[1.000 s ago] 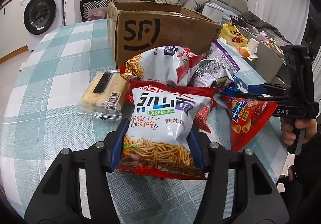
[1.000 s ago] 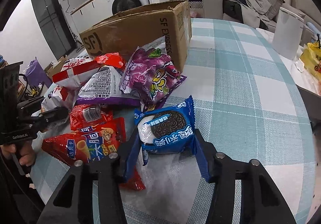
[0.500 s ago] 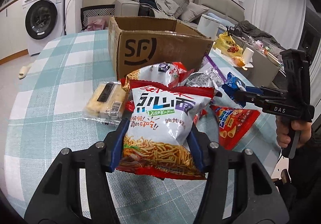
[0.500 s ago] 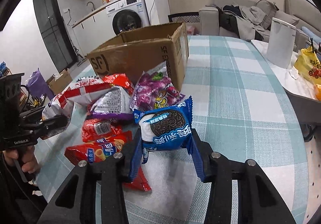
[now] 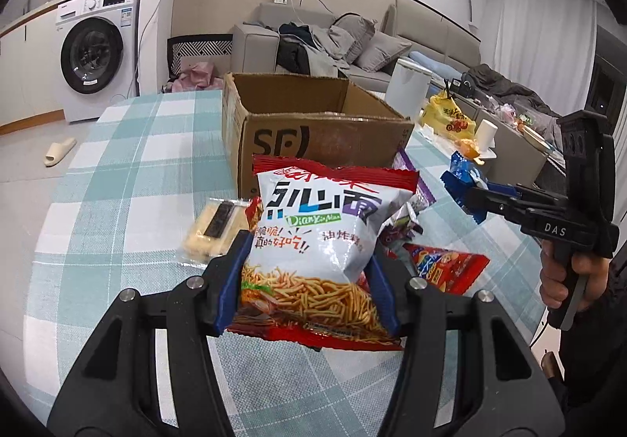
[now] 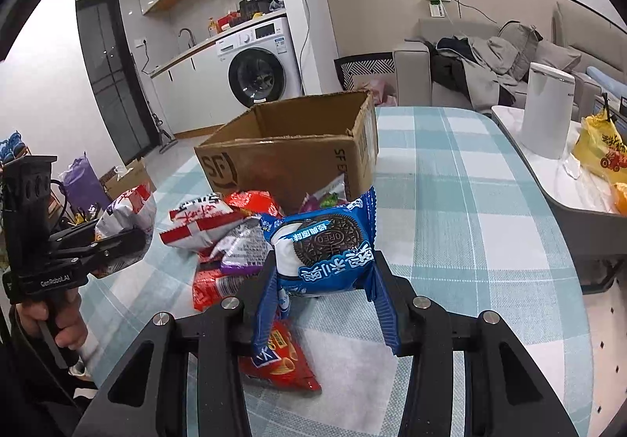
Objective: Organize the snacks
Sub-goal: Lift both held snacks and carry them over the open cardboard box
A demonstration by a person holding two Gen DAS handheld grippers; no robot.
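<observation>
My left gripper (image 5: 307, 268) is shut on a white and red noodle snack bag (image 5: 321, 241) and holds it above the table, in front of the open cardboard box (image 5: 313, 123). My right gripper (image 6: 323, 276) is shut on a blue Oreo pack (image 6: 325, 249), lifted above the snack pile. The box (image 6: 294, 155) stands behind the pile in the right wrist view. The left gripper with its bag (image 6: 125, 213) shows at the left there; the right gripper with the Oreo pack (image 5: 464, 174) shows at the right of the left wrist view.
Loose snacks lie on the checked tablecloth (image 5: 117, 202): a cake pack (image 5: 211, 229), a red chip bag (image 5: 443, 266), a purple bag (image 6: 245, 249) and a red and white bag (image 6: 203, 221). A white canister (image 6: 548, 111) and a yellow bag (image 6: 601, 147) stand on a side table at the right.
Both grippers have risen with their packs: the noodle bag and the Oreo pack are higher above the table, and the open top of the box now shows.
</observation>
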